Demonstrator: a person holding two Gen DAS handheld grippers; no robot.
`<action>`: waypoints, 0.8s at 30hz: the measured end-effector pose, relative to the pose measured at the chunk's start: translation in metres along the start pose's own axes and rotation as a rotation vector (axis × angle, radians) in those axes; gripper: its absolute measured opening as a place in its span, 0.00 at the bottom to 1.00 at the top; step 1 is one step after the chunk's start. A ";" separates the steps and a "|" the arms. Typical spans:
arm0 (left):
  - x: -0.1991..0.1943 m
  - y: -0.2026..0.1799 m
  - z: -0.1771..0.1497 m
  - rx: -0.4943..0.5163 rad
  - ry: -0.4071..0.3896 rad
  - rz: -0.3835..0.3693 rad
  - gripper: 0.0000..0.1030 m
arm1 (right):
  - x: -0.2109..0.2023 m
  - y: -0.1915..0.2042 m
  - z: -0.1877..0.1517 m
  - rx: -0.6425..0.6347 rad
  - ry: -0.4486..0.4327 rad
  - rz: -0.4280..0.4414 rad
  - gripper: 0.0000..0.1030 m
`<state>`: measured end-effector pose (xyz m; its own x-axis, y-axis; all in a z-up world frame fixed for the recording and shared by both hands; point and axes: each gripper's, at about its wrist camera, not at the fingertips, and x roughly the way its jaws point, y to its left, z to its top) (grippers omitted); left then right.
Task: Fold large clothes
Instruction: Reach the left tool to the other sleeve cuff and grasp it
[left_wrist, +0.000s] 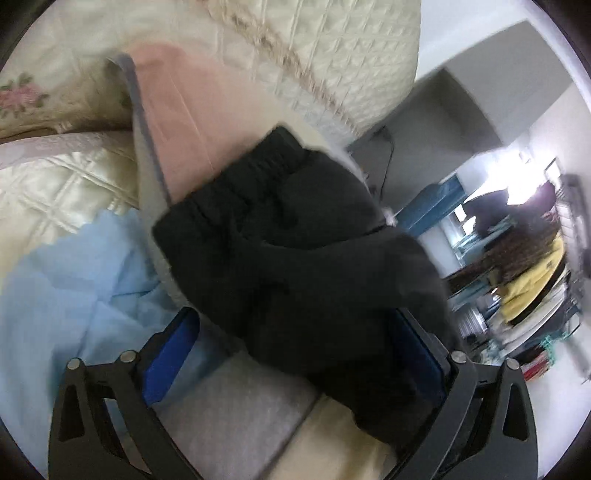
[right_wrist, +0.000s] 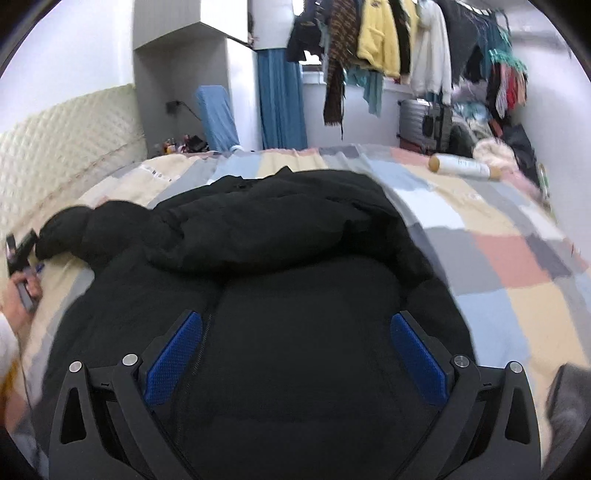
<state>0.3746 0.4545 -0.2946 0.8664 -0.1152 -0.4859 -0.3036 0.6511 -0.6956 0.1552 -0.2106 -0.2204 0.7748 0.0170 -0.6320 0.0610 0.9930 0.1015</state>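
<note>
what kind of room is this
Most likely a bedroom at home: a black jacket lies on a bed with a patchwork cover and a quilted headboard, and clothes hang on a rail by the far wall.

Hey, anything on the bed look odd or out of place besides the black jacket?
A white cylinder with tan ends lies on its side on the patchwork bedspread, beyond the black jacket. It isn't clothing.

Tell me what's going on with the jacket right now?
A person is folding a black puffer jacket spread on the patchwork bedspread. The left gripper is open around the jacket's sleeve cuff. The right gripper hangs wide open over the jacket's body, gripping nothing.
</note>
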 end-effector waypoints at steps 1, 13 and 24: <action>0.004 -0.001 0.000 0.002 0.006 -0.005 0.94 | 0.001 0.003 0.002 -0.008 -0.002 -0.037 1.00; -0.017 -0.006 0.010 -0.011 -0.019 0.068 0.16 | -0.012 0.001 0.004 0.015 -0.052 -0.047 1.00; -0.096 -0.077 0.040 0.159 -0.166 0.300 0.02 | -0.033 -0.014 0.004 0.008 -0.089 0.001 1.00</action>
<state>0.3302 0.4458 -0.1732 0.8045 0.2129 -0.5545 -0.4999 0.7470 -0.4384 0.1307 -0.2256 -0.1981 0.8275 0.0074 -0.5615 0.0645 0.9920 0.1082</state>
